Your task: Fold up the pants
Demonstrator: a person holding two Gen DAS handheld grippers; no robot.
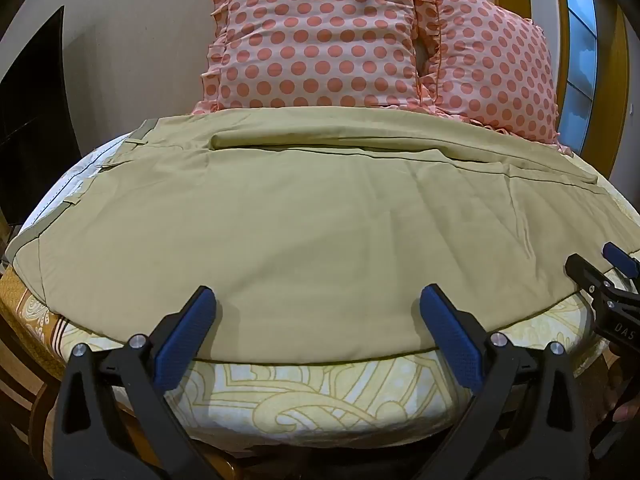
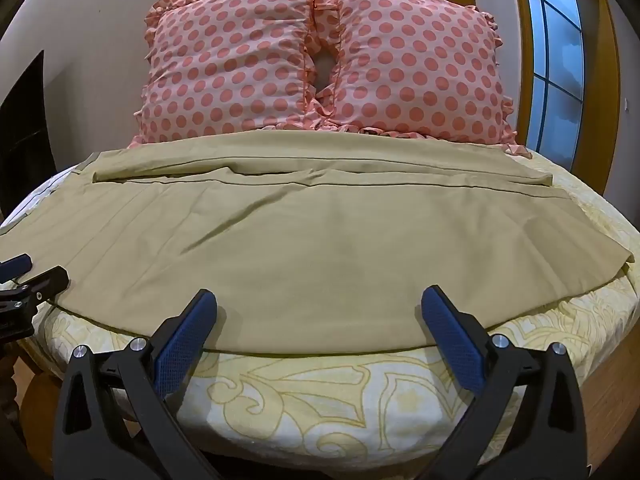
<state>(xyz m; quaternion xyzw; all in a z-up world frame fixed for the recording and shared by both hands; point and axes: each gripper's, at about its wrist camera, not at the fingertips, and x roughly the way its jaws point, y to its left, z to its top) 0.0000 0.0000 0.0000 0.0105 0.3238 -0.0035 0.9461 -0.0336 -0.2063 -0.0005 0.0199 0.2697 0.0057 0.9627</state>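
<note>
Khaki-tan cotton pants [image 1: 304, 216] lay spread flat across the bed [image 1: 320, 388], which was covered in a cream sheet with a yellow swirl pattern. Waistband with belt loops sat toward the bed's left edge, leg hems toward the right edge. The pants were doubled lengthwise, one leg over the other, with a narrow folded ridge running along the far side near the pillows. The near long edge of the pants ran just inside the bed's near edge, leaving a strip of sheet showing.

Left gripper [image 1: 318, 312], black frame with blue textured fingers [image 1: 184, 344], hovered at the near edge over the pants' near hem; fingers spread wide, nothing between them. Contact with the fabric couldn't be told.

Right gripper [image 2: 319, 312], same build, was also at the near edge further right; fingers [image 2: 452, 344] wide apart, gripping nothing. Each gripper showed in the other's view: right gripper at the right margin of the left wrist view [image 1: 608, 280], left gripper at the left margin of the right wrist view [image 2: 28, 280].

Two pink pillows with coral polka dots and ruffled trim [image 2: 320, 60] stood side by side at the far edge of the bed, against the beige wall; the pants' far edge reached their base. A window with a wooden frame [image 2: 556, 60] was at the right.
</note>
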